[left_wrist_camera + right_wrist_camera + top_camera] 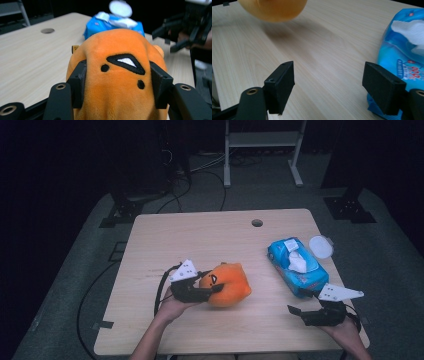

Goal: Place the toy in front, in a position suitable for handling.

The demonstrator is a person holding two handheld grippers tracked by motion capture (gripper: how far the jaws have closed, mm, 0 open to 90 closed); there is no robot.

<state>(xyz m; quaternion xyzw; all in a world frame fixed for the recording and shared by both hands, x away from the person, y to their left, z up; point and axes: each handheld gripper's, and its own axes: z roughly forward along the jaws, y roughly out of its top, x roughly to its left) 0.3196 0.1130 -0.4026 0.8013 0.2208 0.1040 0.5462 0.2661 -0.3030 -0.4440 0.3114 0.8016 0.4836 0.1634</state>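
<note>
Currently, status as follows.
Left gripper [210,288]: my jaws are clamped on the orange plush toy [227,284], one pad on each flank.
Toy position: mid-tabletop [200,235], front half.
Right gripper [298,312]: my jaws stand apart, holding nothing.
Bearing: wipes pack [297,266] lies right of toy, nearer my right gripper.
Clearance: bare wood between toy and pack.

Left gripper [212,287] lies level, pointing right, jaws clamped on a load. Right gripper [295,311] lies level near the table edge, pointing left, jaws apart.
</note>
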